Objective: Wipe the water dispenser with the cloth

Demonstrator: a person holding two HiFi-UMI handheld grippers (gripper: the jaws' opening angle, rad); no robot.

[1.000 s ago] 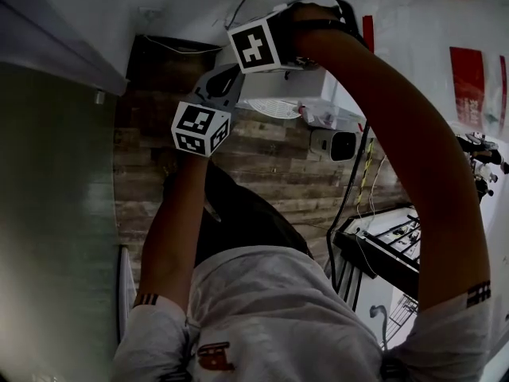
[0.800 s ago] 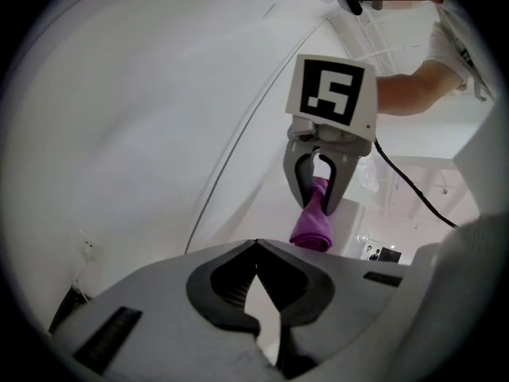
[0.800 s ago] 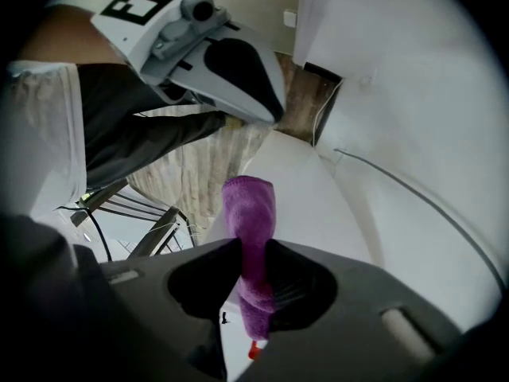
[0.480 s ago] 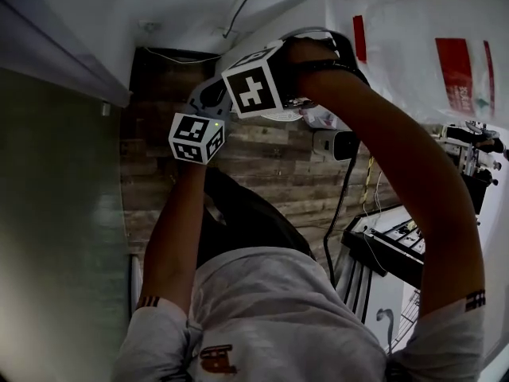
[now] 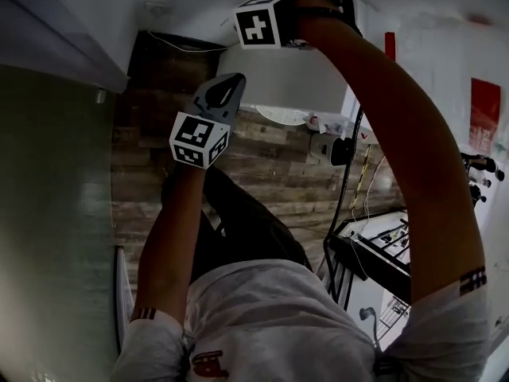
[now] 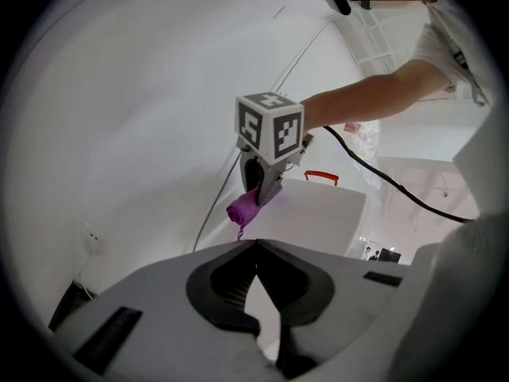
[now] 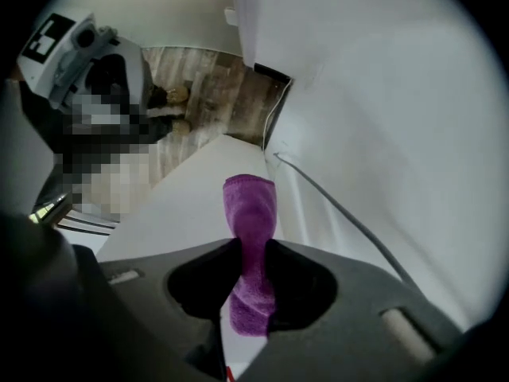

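The purple cloth [image 7: 251, 213] is rolled up and clamped between the jaws of my right gripper [image 7: 253, 249], its free end just above the water dispenser's flat white top [image 7: 191, 205]. From the left gripper view the same cloth [image 6: 243, 208] hangs under the right gripper [image 6: 259, 191] over the dispenser's back edge [image 6: 318, 213]. My left gripper [image 6: 255, 242] is shut with nothing in it, held off to the side and pointing at the right one. In the head view the left gripper [image 5: 231, 82] sits below the right gripper's marker cube [image 5: 261, 24], in front of the dispenser [image 5: 278, 78].
A white wall stands right behind the dispenser, with a thin cable [image 7: 334, 207] running down it and a socket [image 6: 94, 237] low on the left. Wood-pattern floor [image 5: 262, 169] lies below. A black rack with gear [image 5: 382, 253] stands to the right.
The right gripper with the cloth has moved away from me, toward the wall at the dispenser's back. The left gripper has stayed about where it was.
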